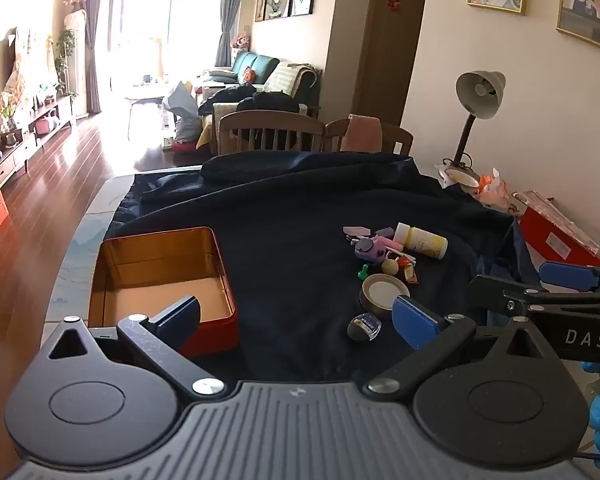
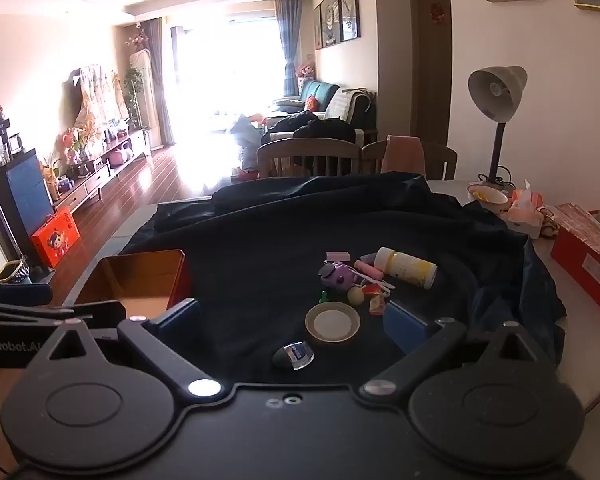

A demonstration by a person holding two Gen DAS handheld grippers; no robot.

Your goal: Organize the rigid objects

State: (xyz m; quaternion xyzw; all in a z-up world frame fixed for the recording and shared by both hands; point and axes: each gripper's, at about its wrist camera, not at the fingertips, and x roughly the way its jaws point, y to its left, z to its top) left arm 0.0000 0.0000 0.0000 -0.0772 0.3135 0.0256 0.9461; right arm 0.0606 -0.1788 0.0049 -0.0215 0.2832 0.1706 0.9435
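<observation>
A red tin box (image 1: pixel 160 280) (image 2: pixel 136 280) with a gold inside stands open and empty on the dark cloth at the left. To its right lies a pile of small items: a yellow bottle (image 1: pixel 420 240) (image 2: pixel 406 267) on its side, a purple toy (image 1: pixel 370 249) (image 2: pixel 338 276), a round metal lid (image 1: pixel 382 294) (image 2: pixel 332 323), a small dark piece with a clear cap (image 1: pixel 364 327) (image 2: pixel 294 355). My left gripper (image 1: pixel 298 326) is open above the cloth, nothing between its fingers. My right gripper (image 2: pixel 294 322) is open too, with the lid and the dark piece lying between its fingers, untouched.
A dark blue cloth (image 1: pixel 300 200) covers the table. A desk lamp (image 1: pixel 478 96), a bowl (image 2: pixel 488 196), tissues and a red box (image 2: pixel 588 256) stand along the right wall. Wooden chairs (image 1: pixel 272 132) sit behind the table. My right gripper's fingers (image 1: pixel 568 276) show in the left wrist view.
</observation>
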